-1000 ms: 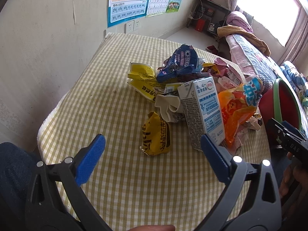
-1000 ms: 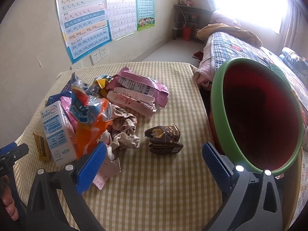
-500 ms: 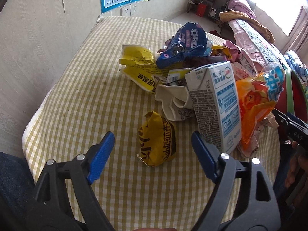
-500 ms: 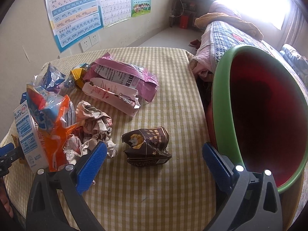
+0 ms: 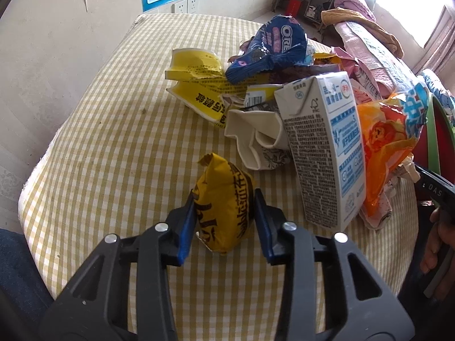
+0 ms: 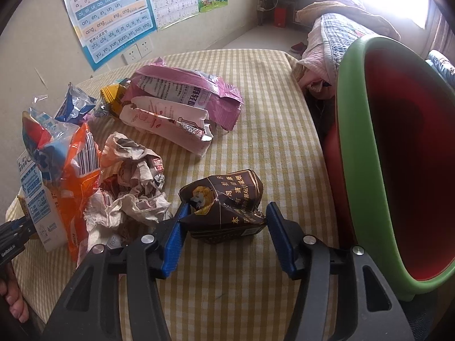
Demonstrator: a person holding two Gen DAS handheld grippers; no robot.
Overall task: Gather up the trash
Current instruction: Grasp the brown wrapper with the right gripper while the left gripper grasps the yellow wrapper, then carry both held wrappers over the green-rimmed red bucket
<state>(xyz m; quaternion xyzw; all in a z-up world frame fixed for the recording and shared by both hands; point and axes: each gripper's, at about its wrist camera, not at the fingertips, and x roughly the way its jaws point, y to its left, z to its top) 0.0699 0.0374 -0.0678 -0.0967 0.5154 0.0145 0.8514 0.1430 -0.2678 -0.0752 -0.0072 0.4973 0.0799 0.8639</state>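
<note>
Trash lies on a yellow checked tablecloth (image 5: 113, 142). My left gripper (image 5: 224, 216) is shut on a crumpled yellow wrapper (image 5: 224, 207) that rests on the cloth. My right gripper (image 6: 224, 227) has closed to both sides of a crushed brown carton (image 6: 224, 204); the left pad touches it, the right pad stands just beside its edge. A red bin with a green rim (image 6: 352, 142) stands off the table's right side, tilted toward me.
A white and blue milk carton (image 5: 327, 147) stands upright by the yellow wrapper, with an orange bag (image 5: 386, 142), crushed paper cup (image 5: 256, 139), Oreo bag (image 5: 273, 45) behind. Crumpled paper (image 6: 133, 182) and pink wrappers (image 6: 182, 99) lie left of the brown carton. A bed (image 6: 335, 31) is beyond.
Both grippers moved forward and down and closed: the left onto the yellow wrapper, the right around the brown carton. Both were wide open before.
</note>
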